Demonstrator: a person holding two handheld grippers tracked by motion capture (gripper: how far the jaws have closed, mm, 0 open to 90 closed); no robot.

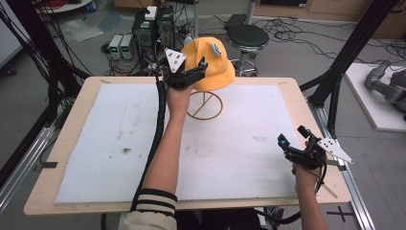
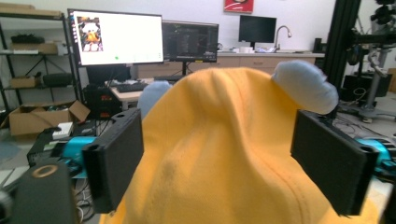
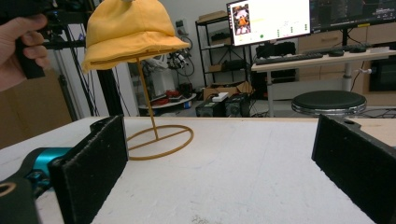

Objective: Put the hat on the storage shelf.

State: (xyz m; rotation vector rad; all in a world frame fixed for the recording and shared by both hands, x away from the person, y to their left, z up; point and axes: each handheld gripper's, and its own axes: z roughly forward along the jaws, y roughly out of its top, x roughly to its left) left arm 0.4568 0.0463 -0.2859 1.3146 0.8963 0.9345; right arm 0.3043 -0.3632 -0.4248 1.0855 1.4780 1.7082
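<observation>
One yellow hat (image 1: 210, 64) atop wire stand (image 1: 205, 109)

Yellow hat (image 1: 210, 64) w/ pale blue ears sits atop gold wire stand (image 1: 205, 106), far table edge.

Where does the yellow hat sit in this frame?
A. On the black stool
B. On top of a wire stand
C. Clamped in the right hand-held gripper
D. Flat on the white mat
B: the yellow hat rests atop the wire stand, whose ring base sits on the white mat; the right hand-held gripper is open, away from it.
</observation>
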